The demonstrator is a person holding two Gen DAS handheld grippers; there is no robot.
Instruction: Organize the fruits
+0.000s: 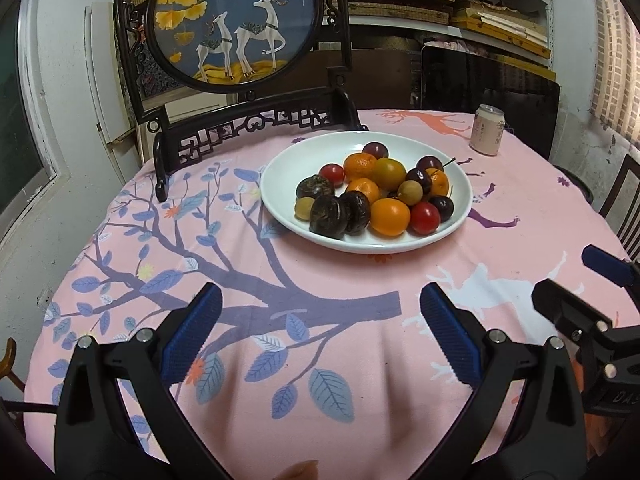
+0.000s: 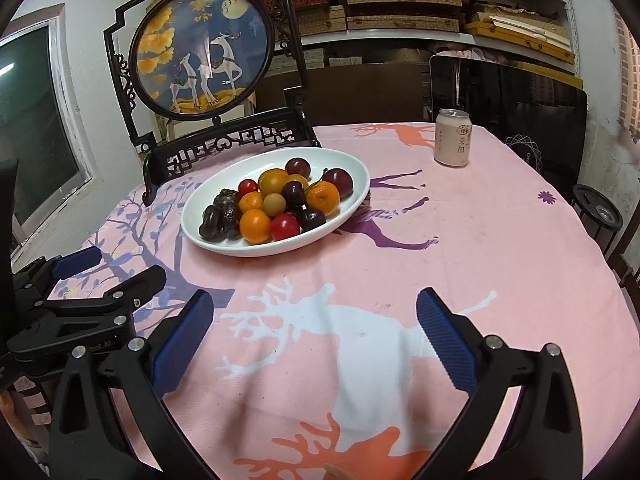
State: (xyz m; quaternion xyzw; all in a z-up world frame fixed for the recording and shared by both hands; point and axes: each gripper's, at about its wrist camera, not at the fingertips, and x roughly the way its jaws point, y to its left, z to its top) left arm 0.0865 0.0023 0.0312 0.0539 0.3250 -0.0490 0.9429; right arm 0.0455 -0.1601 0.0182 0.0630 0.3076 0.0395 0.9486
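Nearest the lens: left gripper, jaws spread wide, blue pads facing each other, nothing held, hovering over the tree print of the pink tablecloth. Right gripper likewise, jaws wide apart and empty, above the white deer print. Each gripper visible at the edge of the other's view, side by side and apart. Farther back on the worktop, toward its middle: white plate holding the fruits, all piled together and touching: oranges and orange-yellow tomatoes, red cherry tomatoes, dark cherries with stems, dark purple plums, small tan round fruit, dark brown wrinkled pieces on the plate's left side. Plate well apart from both grippers. Pale drink can upright, near the far right edge of the worktop, apart from the plate. Dark carved screen with deer painting standing just behind the plate, at far left.
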